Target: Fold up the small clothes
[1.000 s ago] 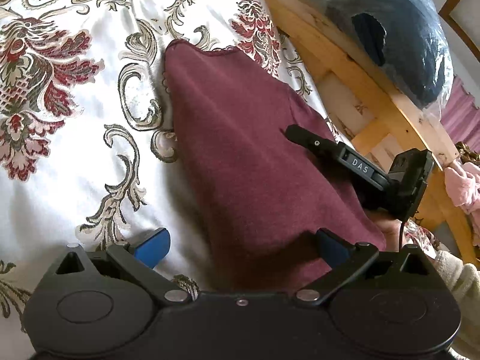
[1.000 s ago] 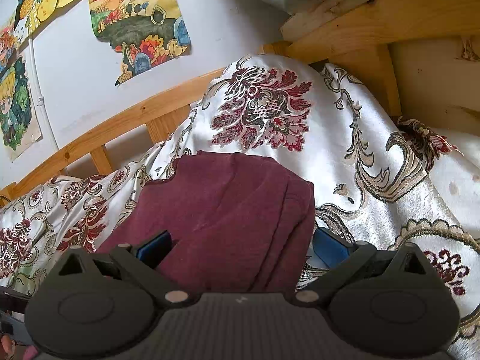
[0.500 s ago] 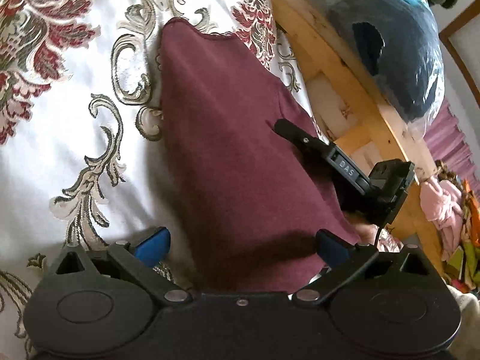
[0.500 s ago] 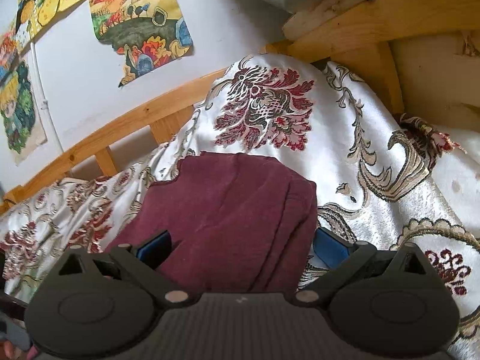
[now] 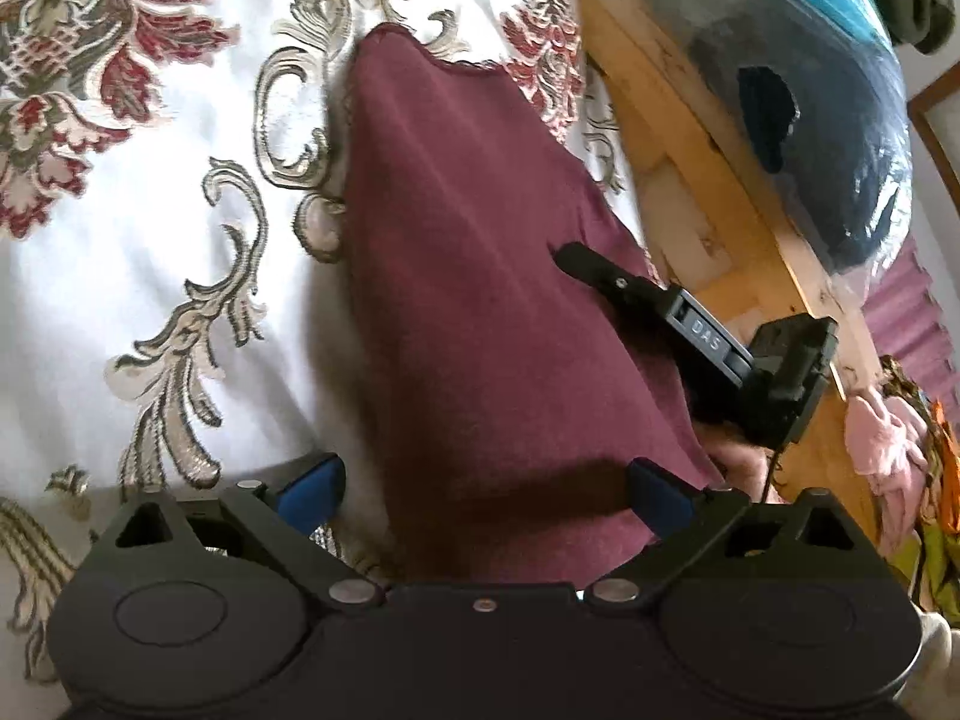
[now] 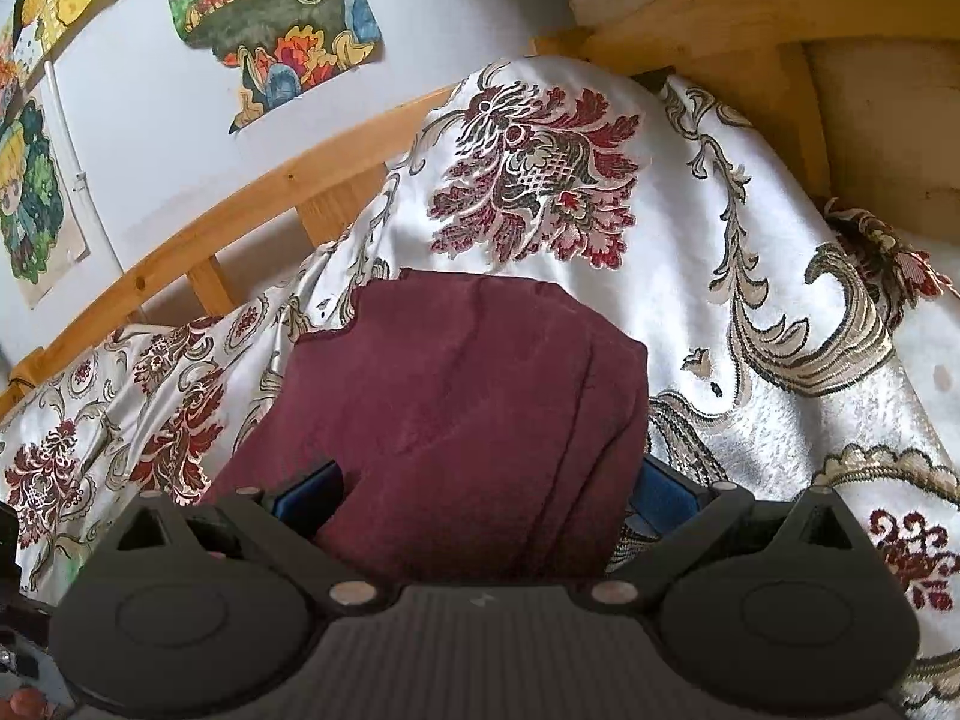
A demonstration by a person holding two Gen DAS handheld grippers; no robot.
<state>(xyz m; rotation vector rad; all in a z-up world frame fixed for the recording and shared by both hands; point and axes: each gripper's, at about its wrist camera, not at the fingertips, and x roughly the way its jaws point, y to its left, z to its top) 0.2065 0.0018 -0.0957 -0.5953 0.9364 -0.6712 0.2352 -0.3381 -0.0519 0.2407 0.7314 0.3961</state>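
A maroon garment (image 5: pixel 480 300) lies on a white floral bedspread (image 5: pixel 150 228). My left gripper (image 5: pixel 486 486) is open, its blue pads wide apart on either side of the garment's near end. My right gripper (image 6: pixel 486 489) is also open, straddling the garment's (image 6: pixel 468 396) folded near edge. The right gripper also shows in the left wrist view (image 5: pixel 708 336), lying over the garment's right side. The cloth hides the inner pad faces.
A wooden bed frame (image 5: pixel 708 168) runs along the right, with a plastic-wrapped dark bundle (image 5: pixel 828 120) on it. Pink and coloured clothes (image 5: pixel 888 438) lie beyond. In the right wrist view a wooden rail (image 6: pixel 240 222) and wall pictures (image 6: pixel 282 18) stand behind the bedspread (image 6: pixel 750 300).
The left gripper has swung so the garment and the right gripper sit slightly further left and up in its view. The right view has hardly shifted. Both grippers stay open.
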